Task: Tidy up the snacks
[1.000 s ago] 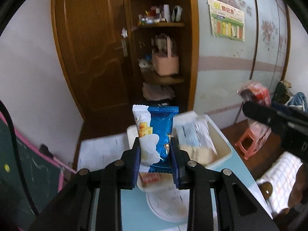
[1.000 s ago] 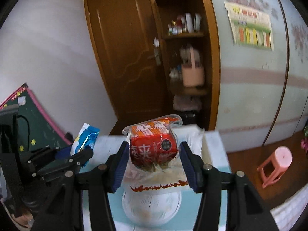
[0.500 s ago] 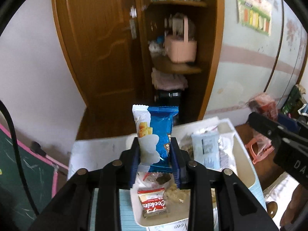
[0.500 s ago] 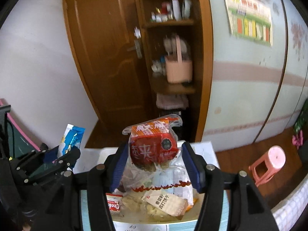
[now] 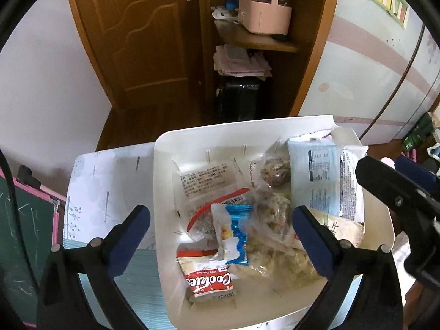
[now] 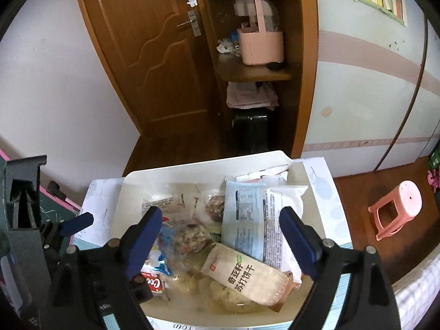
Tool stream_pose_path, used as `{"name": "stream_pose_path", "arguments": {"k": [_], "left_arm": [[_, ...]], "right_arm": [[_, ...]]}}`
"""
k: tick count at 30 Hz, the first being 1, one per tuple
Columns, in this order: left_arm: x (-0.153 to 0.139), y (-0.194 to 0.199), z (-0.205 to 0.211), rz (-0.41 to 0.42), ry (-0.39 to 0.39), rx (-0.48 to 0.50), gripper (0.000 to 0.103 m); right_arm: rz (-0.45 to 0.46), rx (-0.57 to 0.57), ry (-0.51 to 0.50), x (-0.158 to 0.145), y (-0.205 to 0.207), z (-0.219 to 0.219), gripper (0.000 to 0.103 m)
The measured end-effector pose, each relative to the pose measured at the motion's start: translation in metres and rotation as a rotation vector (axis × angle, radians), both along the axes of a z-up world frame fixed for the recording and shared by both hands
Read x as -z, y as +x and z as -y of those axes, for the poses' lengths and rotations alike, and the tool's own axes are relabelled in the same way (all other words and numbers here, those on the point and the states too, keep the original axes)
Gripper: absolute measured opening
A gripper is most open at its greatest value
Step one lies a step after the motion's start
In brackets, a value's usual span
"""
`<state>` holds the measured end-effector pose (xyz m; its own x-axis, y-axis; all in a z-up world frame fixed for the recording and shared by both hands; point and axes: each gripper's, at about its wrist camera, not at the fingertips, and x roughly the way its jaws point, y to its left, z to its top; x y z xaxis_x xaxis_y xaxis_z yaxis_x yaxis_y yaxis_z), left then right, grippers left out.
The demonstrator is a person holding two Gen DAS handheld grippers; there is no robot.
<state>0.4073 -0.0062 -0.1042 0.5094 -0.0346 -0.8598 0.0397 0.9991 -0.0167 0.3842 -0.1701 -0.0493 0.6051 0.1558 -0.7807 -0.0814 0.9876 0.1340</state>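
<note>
A white bin on the table holds several snack packets. My left gripper is open and empty above the bin. The blue and white packet lies in the bin below it, beside a red Cookies packet. My right gripper is open and empty above the bin's right half, over a cream biscuit packet and a pale blue packet. The red packet that it held is not clearly visible. The right gripper's finger shows in the left wrist view.
The bin sits on a table with a white and teal cloth. A green chalkboard with pink frame stands at the left. A pink stool is on the floor at the right. A brown door and shelves lie ahead.
Both grippers moved forward and down over the bin and opened. The blue packet dropped from the left gripper into the bin; the red packet left the right gripper.
</note>
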Motion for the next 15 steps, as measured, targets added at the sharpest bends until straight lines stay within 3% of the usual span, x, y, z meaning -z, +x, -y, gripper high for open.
{"name": "stream_pose_path", "arguments": {"k": [8, 15], "left_arm": [[-0.020, -0.015, 0.003, 0.031, 0.006, 0.008, 0.103], [-0.054, -0.043, 0.005, 0.077, 0.019, 0.011, 0.103]], "right_arm": [[0.009, 0.045, 0.028, -0.005, -0.004, 0.011, 0.088], [0.042, 0.047, 0.011, -0.028, -0.027, 0.008, 0.088]]}}
